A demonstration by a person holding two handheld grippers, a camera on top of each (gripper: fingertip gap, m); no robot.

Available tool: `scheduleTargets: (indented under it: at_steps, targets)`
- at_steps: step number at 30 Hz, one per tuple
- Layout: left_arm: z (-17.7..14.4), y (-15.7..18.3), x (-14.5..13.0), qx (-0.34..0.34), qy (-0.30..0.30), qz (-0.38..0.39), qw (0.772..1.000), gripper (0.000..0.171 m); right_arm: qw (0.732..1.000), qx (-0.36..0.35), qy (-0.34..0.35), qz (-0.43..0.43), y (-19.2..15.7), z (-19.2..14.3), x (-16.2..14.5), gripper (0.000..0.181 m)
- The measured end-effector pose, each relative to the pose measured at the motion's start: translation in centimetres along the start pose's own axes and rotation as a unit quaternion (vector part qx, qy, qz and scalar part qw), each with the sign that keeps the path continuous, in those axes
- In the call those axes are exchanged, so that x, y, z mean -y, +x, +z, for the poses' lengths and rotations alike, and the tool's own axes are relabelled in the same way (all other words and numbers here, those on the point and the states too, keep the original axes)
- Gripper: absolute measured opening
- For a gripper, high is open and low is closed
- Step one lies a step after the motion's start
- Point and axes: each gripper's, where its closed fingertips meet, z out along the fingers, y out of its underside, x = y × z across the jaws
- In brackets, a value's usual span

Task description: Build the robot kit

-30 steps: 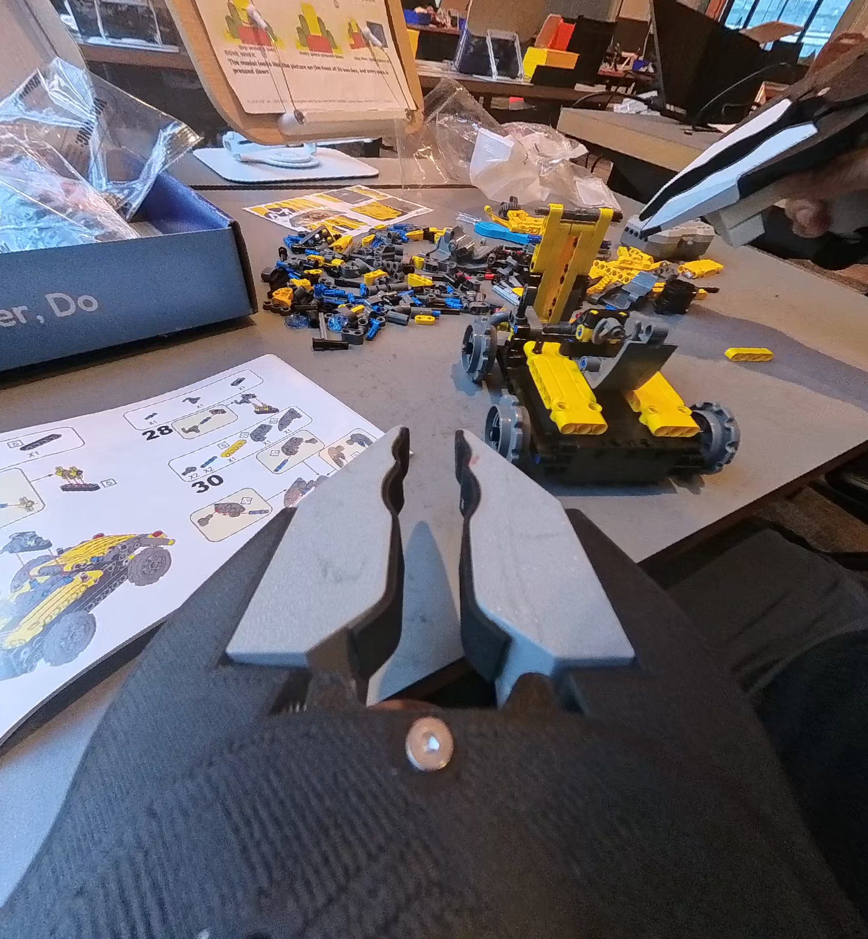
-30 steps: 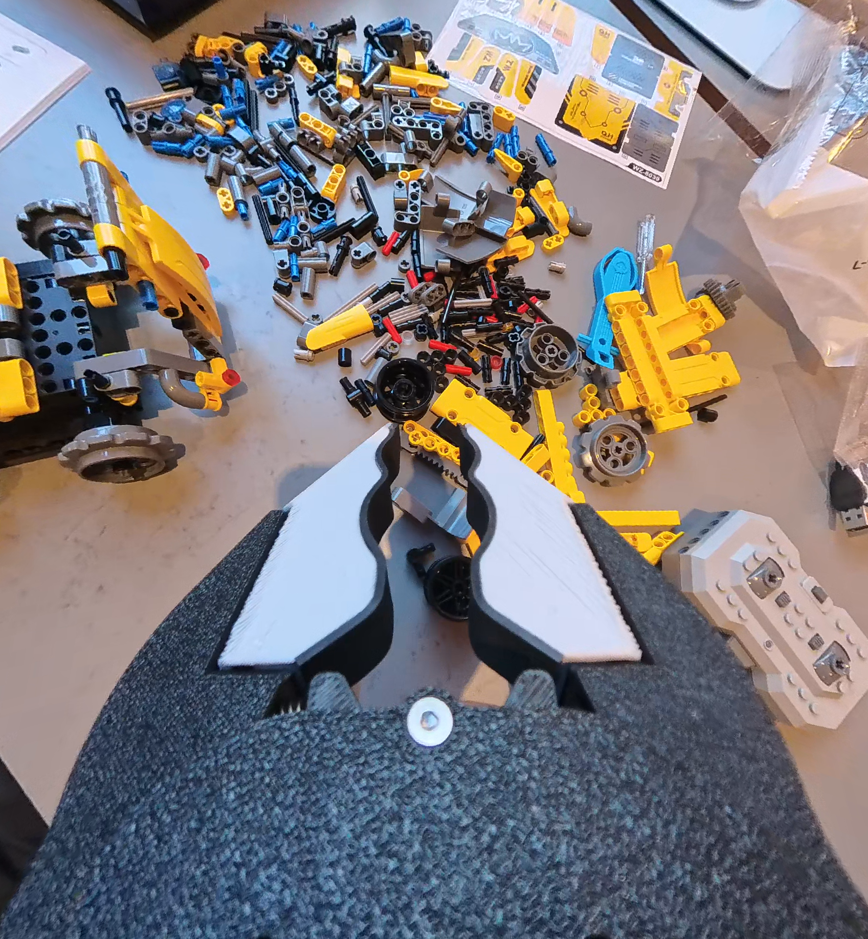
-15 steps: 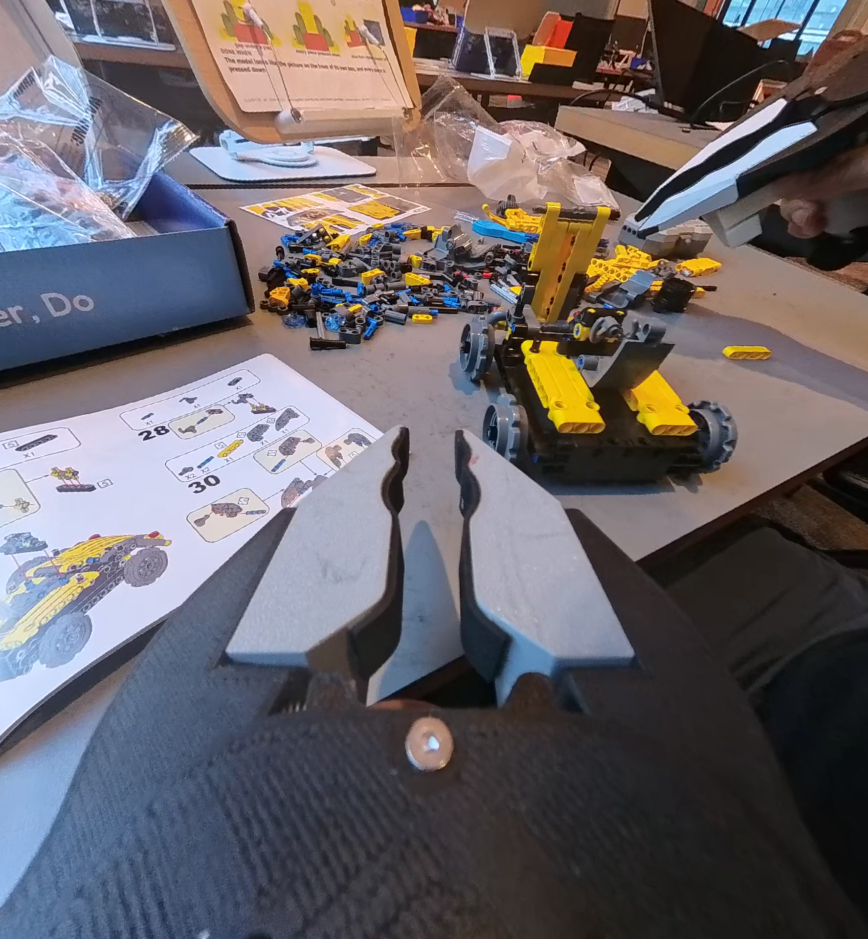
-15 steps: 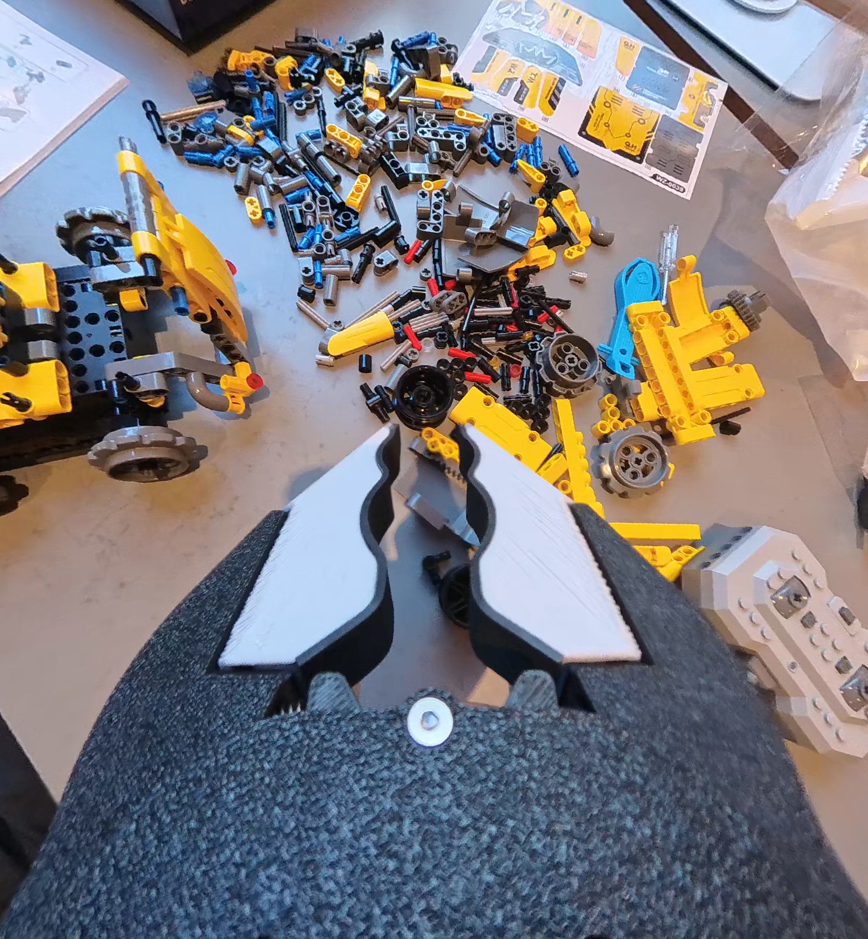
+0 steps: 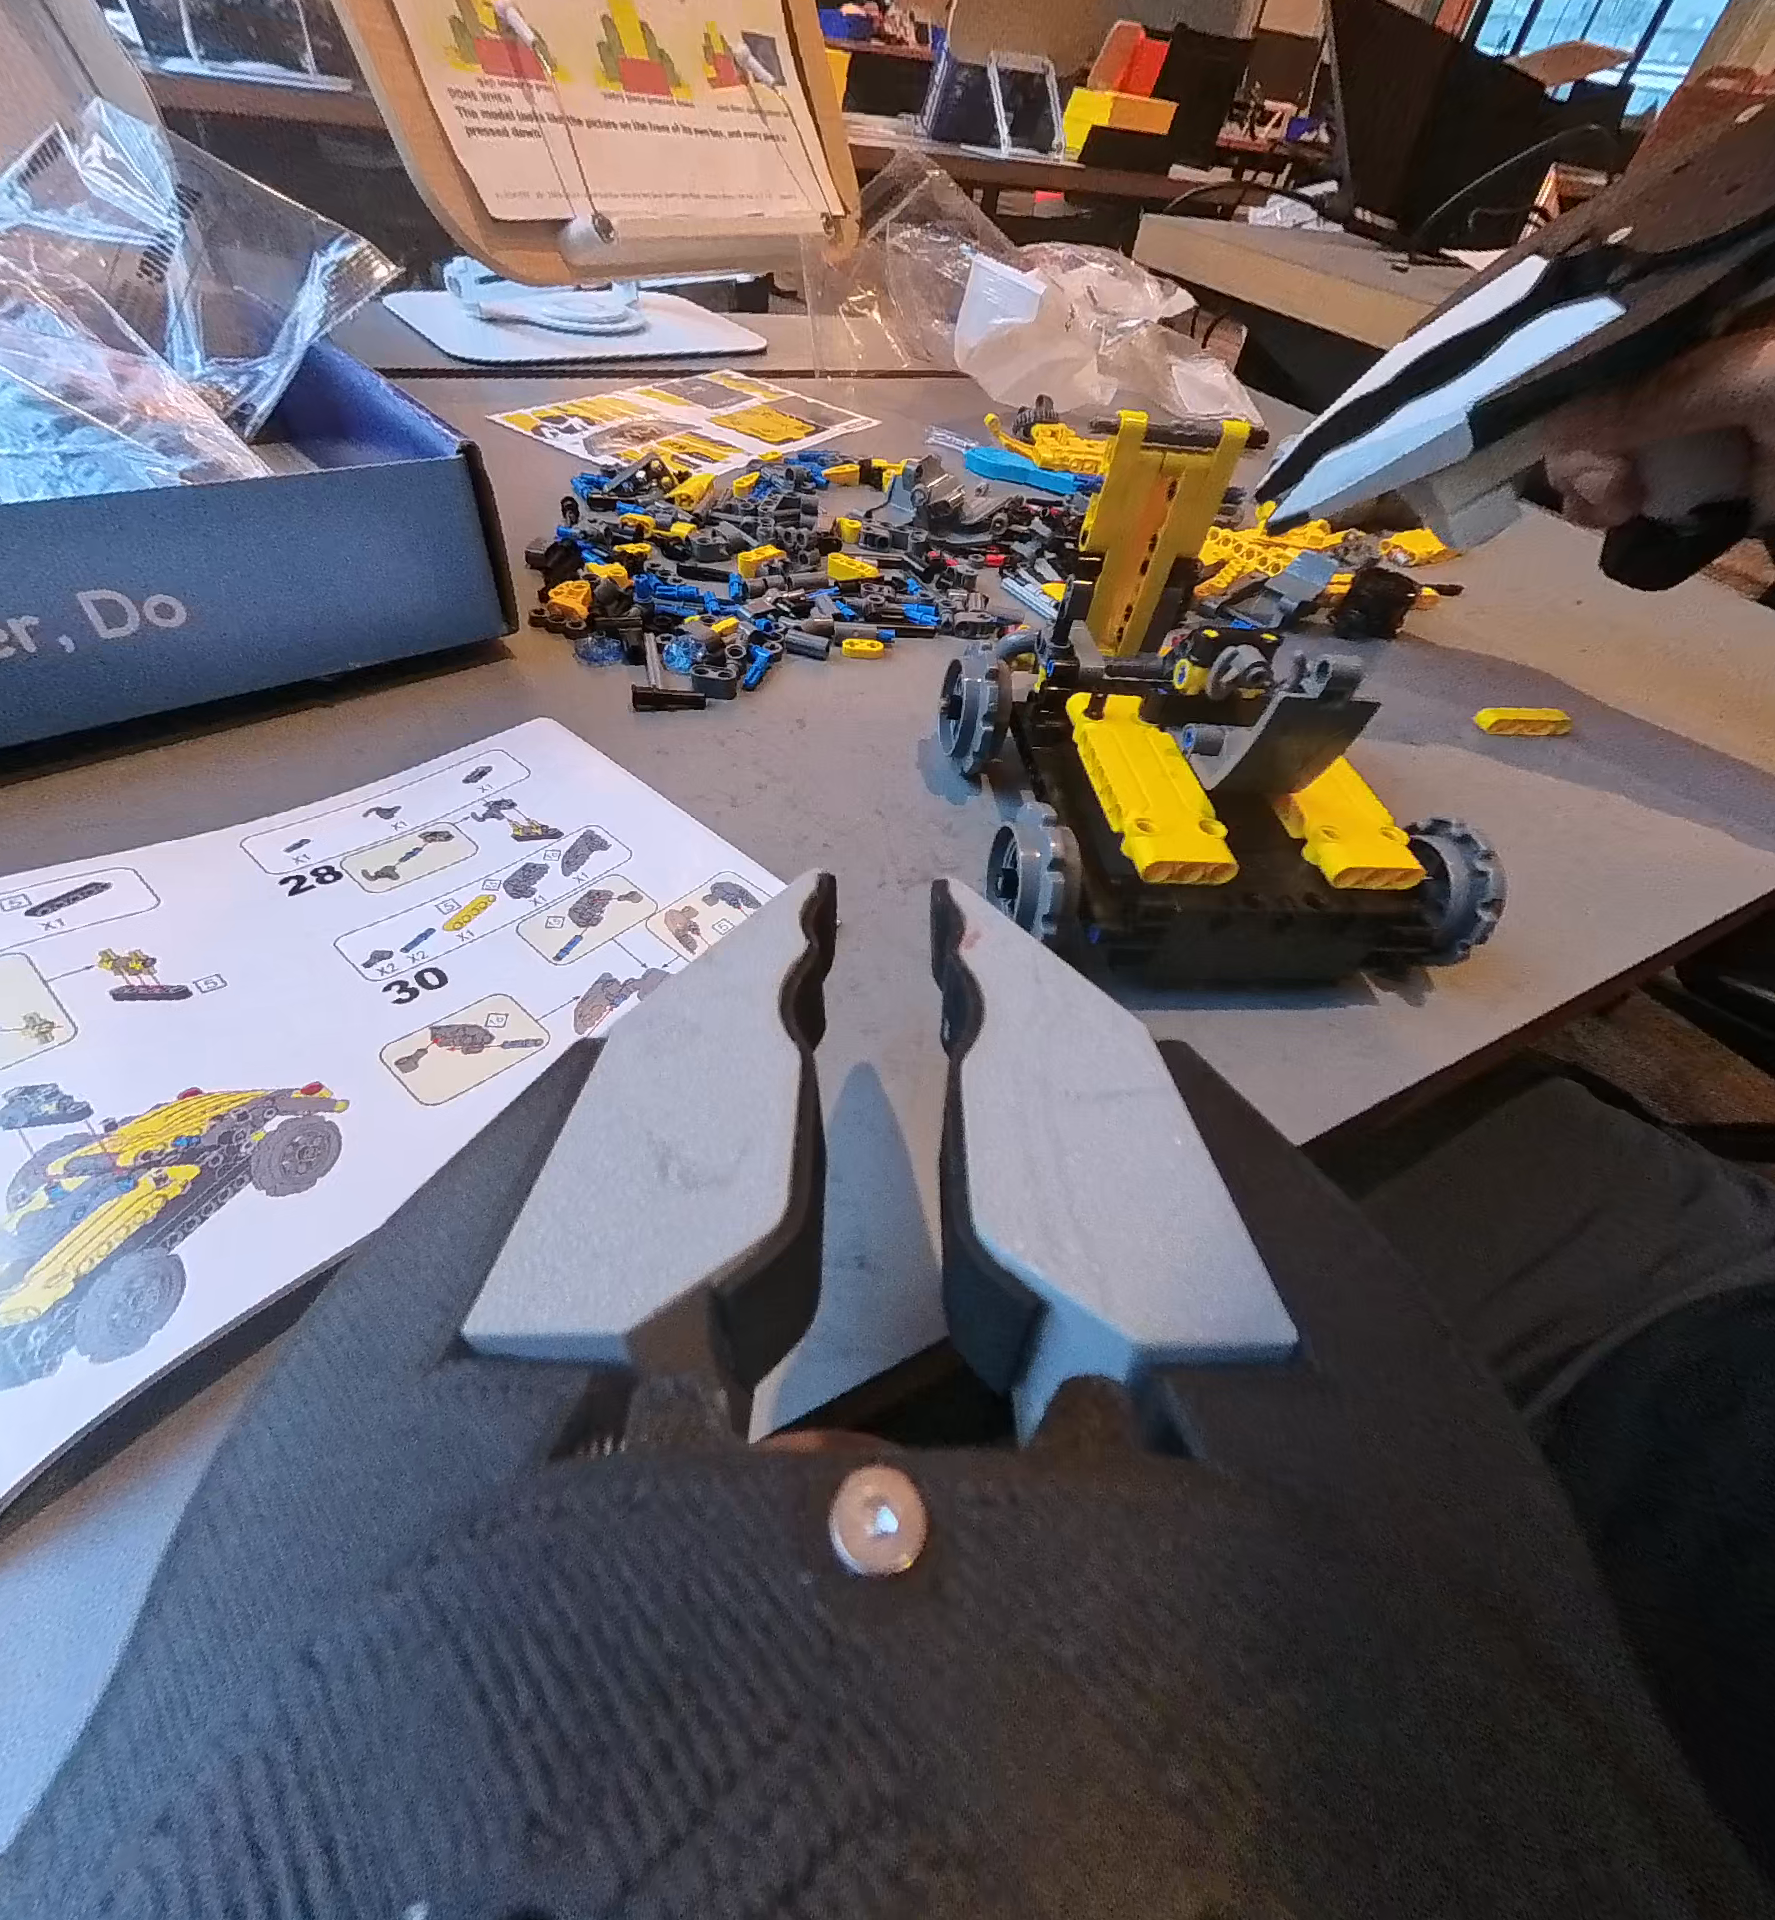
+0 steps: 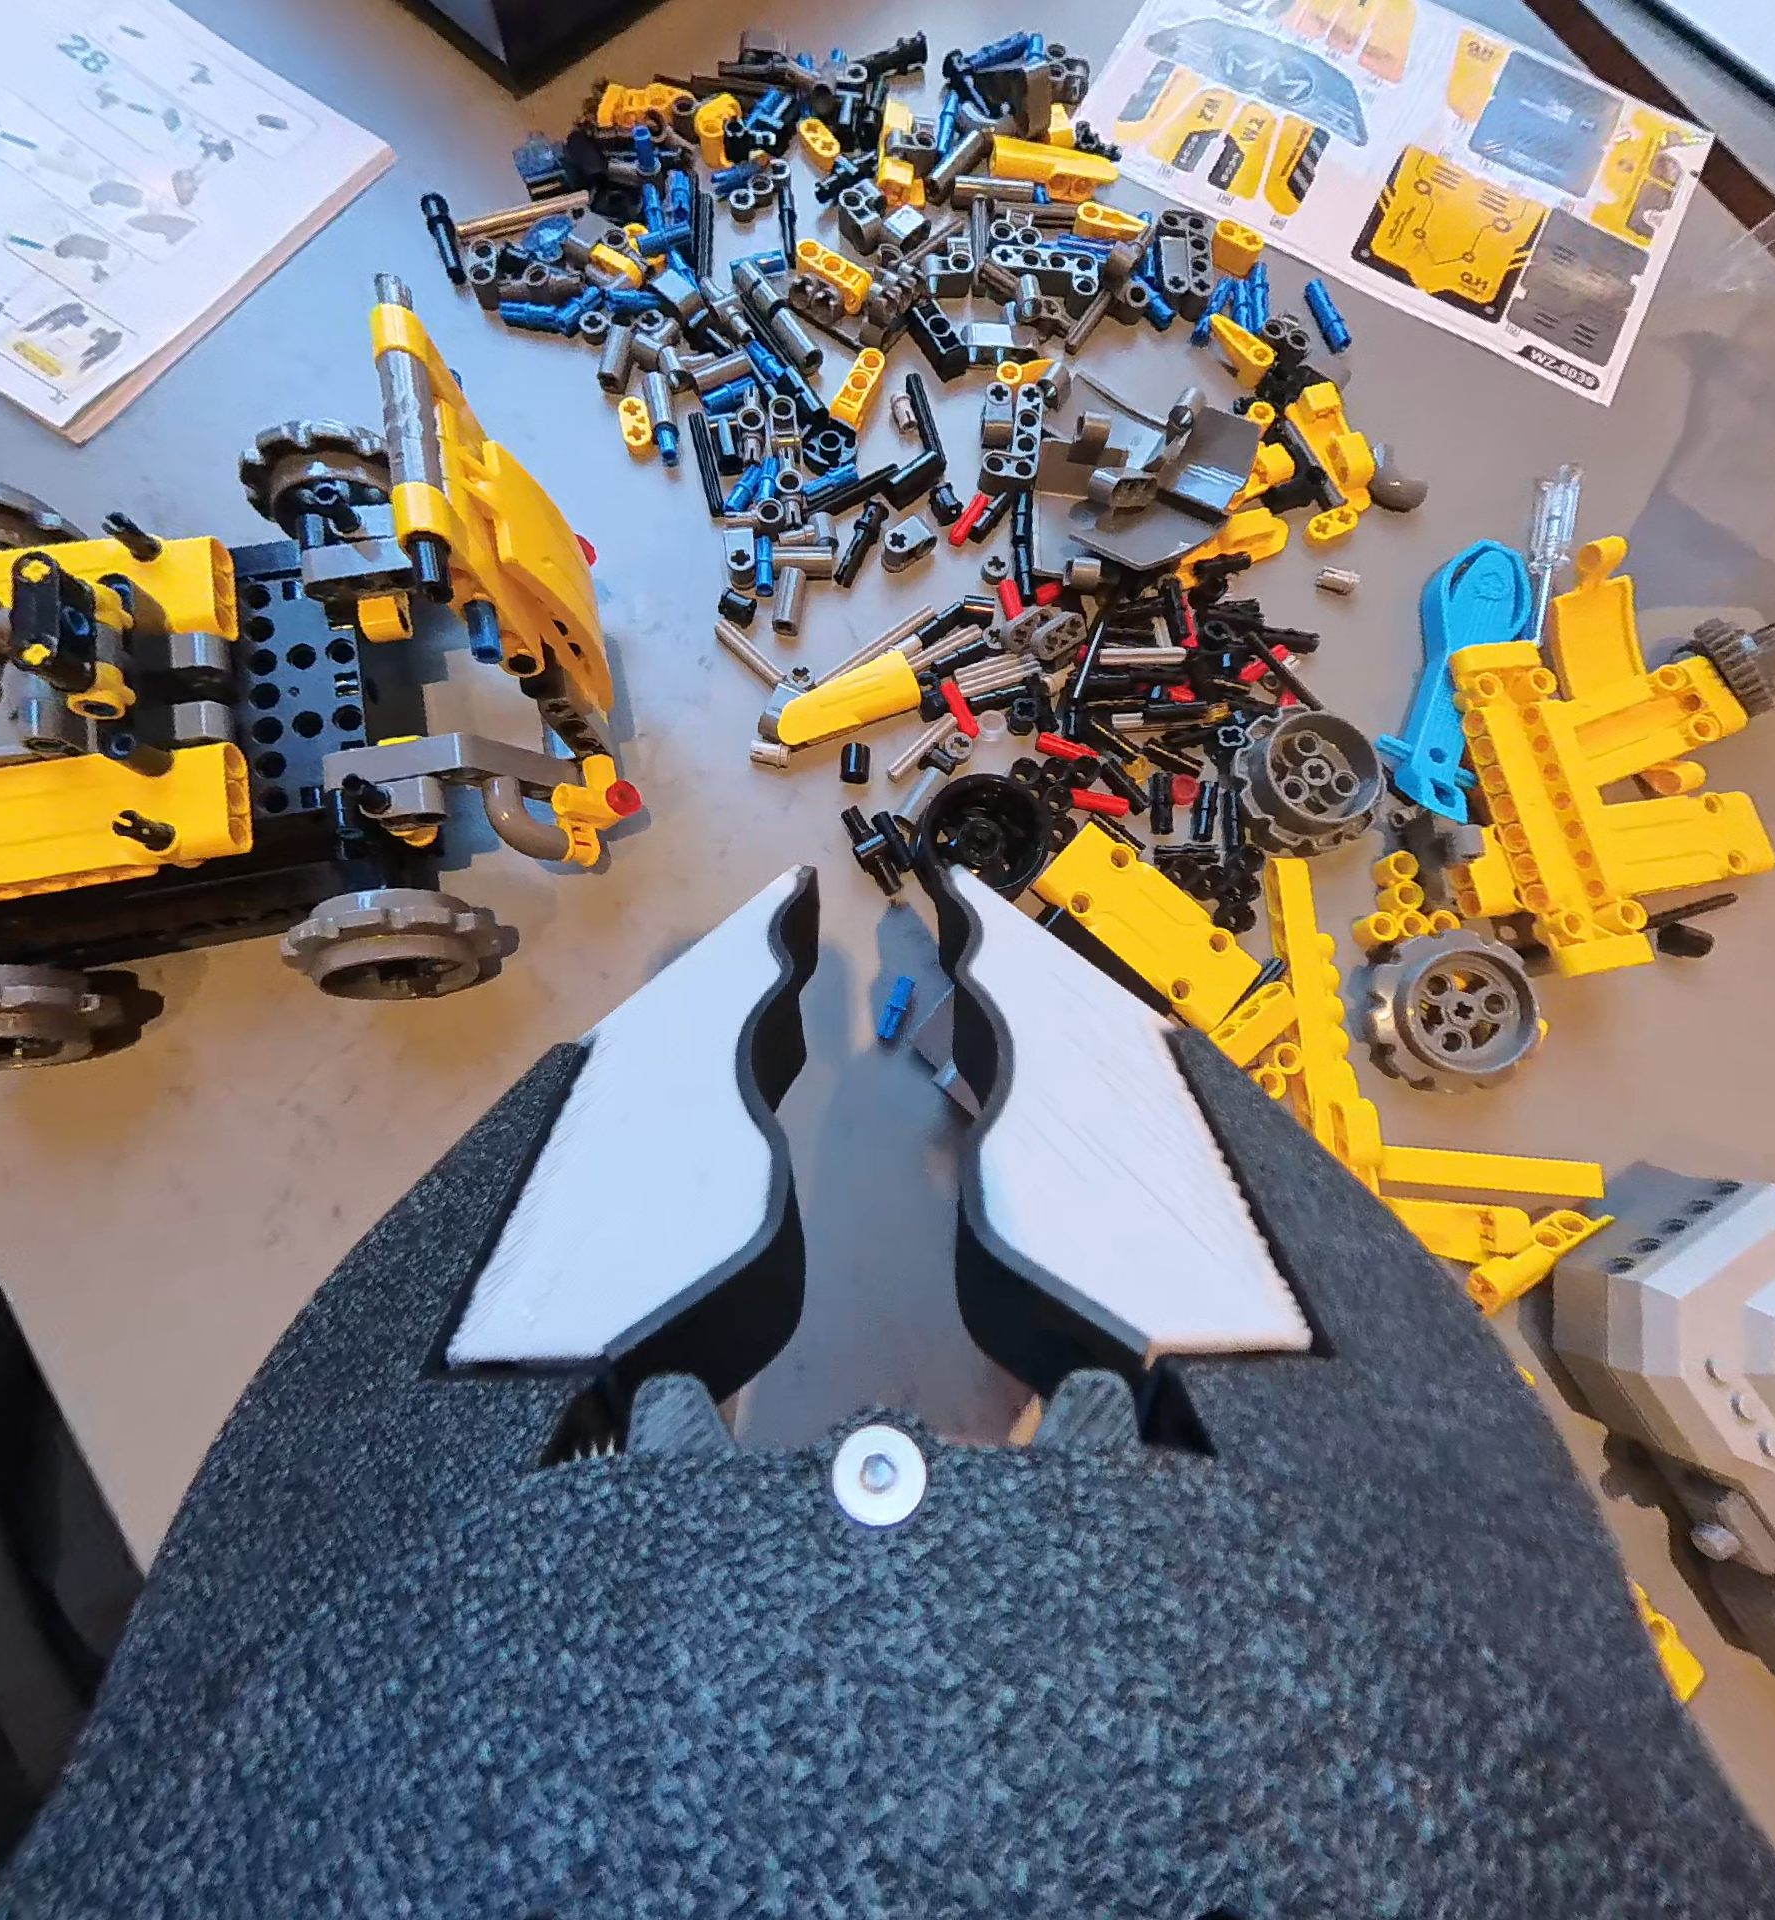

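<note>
Jaws on both grippers are parted by a narrow gap and there's nothing in either of them. The left gripper (image 5: 883, 914) sits low over the near edge of the grey table (image 5: 841, 769), fingertips just past the corner of the open instruction booklet (image 5: 239, 987), with the half-built yellow and black vehicle (image 5: 1205, 790) a bit ahead and to its right.

The right gripper (image 6: 881, 894) is up above the loose parts pile (image 6: 966, 416), pointing down. Between its fingers you can see a small blue pin (image 6: 895, 1006) lying on the table, plus a grey piece (image 6: 940, 1049) partly hidden under the right finger. Can't tell if the tips are touching anything. A black wheel hub (image 6: 987, 831) lies just beyond the tips, and yellow beams (image 6: 1309, 1018) fan out to the right. Further right there's a grey block with studs (image 6: 1724, 1340), and two grey toothed wheels (image 6: 1444, 1008).

Sticker sheet (image 6: 1402, 177) lies at the far side of the pile. In the left wrist view there's also a blue box (image 5: 208, 592) with clear plastic bags (image 5: 83, 343) stuffed in it.
</note>
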Motion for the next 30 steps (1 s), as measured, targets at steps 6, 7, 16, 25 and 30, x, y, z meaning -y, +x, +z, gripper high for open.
scheduleTargets:
  at_steps: [6, 7, 16, 25, 30]
  targets:
    - [0.0, 0.0, 0.0, 0.001, 0.001, 0.000, 1.000, 0.015, 0.999, -0.037, -0.002, 0.016, 2.1, -0.8, -0.5, 0.022]
    - [0.0, 0.0, 0.0, 0.001, 0.001, 0.000, 1.000, 0.015, 0.999, -0.042, -0.002, 0.020, 2.4, -0.9, -0.6, 0.022]
    - [0.1, 0.1, -0.1, 0.001, -0.001, 0.003, 1.000, 0.015, 0.999, -0.027, -0.014, 0.021, 2.0, -0.3, -1.1, 0.021]
    - [1.1, 0.4, -1.1, -0.005, -0.023, 0.013, 1.000, 0.019, 0.999, -0.012, 0.021, 0.031, 1.9, -0.4, 0.5, 0.022]
    - [1.2, 0.0, -1.2, -0.005, -0.034, 0.004, 0.999, 0.027, 0.999, -0.019, 0.025, 0.021, 2.2, -0.6, 1.1, 0.022]
